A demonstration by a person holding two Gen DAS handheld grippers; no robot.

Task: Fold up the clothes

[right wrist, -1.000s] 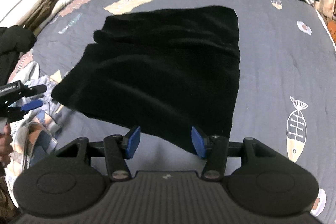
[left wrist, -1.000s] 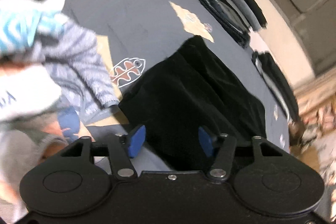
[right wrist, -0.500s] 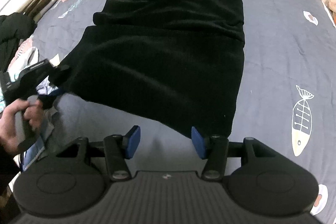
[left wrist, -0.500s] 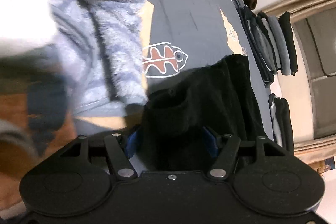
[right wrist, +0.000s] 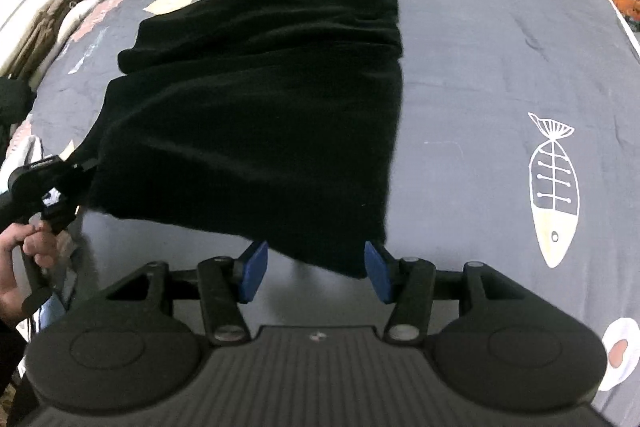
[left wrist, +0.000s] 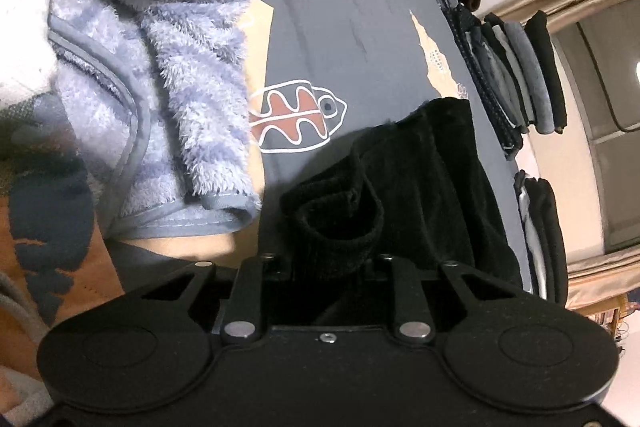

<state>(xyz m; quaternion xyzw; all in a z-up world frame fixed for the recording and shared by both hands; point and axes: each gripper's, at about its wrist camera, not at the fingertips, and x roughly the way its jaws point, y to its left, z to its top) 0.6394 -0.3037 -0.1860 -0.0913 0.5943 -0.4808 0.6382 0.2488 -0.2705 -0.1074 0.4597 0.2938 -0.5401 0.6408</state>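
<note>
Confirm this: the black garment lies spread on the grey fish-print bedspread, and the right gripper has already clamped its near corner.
Not quite. The right gripper stands open, its blue pads either side of the near corner of the black garment, not pressing it, as the right wrist view shows. The garment does lie spread on the fish-print bedspread.

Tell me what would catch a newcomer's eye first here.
A big black garment lies spread across the middle of a grey bedspread printed with fish. The left gripper is closing on its bunched corner, beside a fluffy blue garment. The right gripper, open, straddles the near corner.
</note>
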